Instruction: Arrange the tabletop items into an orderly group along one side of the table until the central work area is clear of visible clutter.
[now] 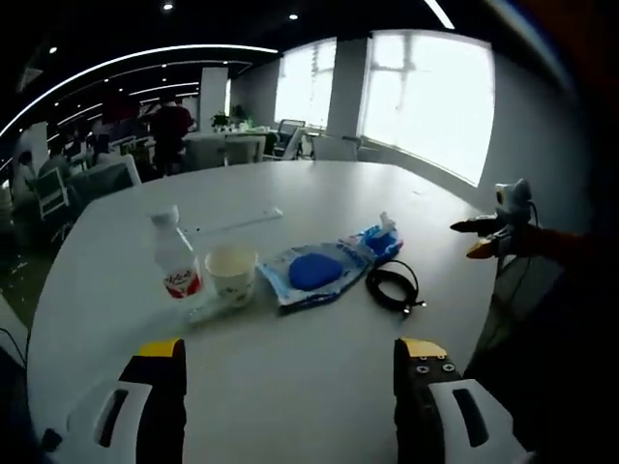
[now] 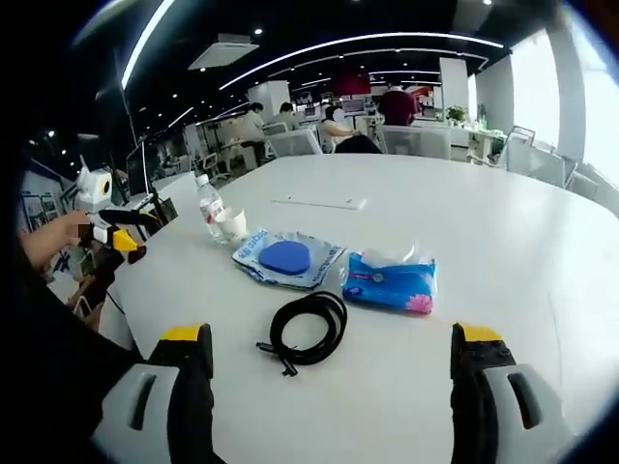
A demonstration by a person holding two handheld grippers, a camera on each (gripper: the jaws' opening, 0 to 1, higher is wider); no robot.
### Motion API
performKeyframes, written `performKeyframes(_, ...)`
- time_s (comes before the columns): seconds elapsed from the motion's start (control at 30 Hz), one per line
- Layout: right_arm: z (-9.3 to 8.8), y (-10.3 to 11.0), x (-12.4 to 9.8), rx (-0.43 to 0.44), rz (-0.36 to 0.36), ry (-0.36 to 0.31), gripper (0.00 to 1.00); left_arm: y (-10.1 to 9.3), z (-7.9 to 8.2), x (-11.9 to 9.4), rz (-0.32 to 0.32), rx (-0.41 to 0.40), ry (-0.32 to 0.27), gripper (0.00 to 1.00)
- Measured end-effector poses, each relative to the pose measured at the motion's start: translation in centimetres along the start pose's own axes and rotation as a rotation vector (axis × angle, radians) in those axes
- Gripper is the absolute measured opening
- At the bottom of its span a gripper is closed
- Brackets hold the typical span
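Both fingers (image 2: 329, 367) clear of cable (image 2: 308, 330).

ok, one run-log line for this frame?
left gripper: open, empty | right gripper: open, empty | on table: bottle, paper cup, blue pack, tissue pack, coiled cable | untouched

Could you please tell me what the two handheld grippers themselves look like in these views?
Both match: the left gripper and right gripper each have two black jaws with yellow tips, mounted on white bodies with dark slots. Seen from across the table, each looks white, with black jaws and yellow-orange near the front.
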State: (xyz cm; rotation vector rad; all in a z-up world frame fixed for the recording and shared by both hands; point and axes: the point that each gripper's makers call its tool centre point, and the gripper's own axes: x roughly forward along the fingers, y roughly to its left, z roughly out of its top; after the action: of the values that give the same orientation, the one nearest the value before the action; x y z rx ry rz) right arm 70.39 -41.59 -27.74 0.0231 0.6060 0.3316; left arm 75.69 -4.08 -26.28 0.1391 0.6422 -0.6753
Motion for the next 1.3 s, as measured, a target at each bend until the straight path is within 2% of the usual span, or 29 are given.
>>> performKeyframes(0.53, 0.9, 0.0, -0.6, 0.016, -0.011, -0.013, 1.0, 0.8, -0.7, -0.5, 0.021, -0.038, 0.013, 0.99)
performKeyframes(0.93, 1.1, 0.4, -0.2, 0.015, -0.014, -0.001, 1.0, 1.0, -0.6, -0.9, 0.024, -0.052, -0.009, 1.0)
performKeyframes(1.3, 1.0, 0.8, -0.3, 0.012, -0.013, 0.001, 1.0, 0.7, -0.5, -0.8, 0.013, -0.048, -0.007, 1.0)
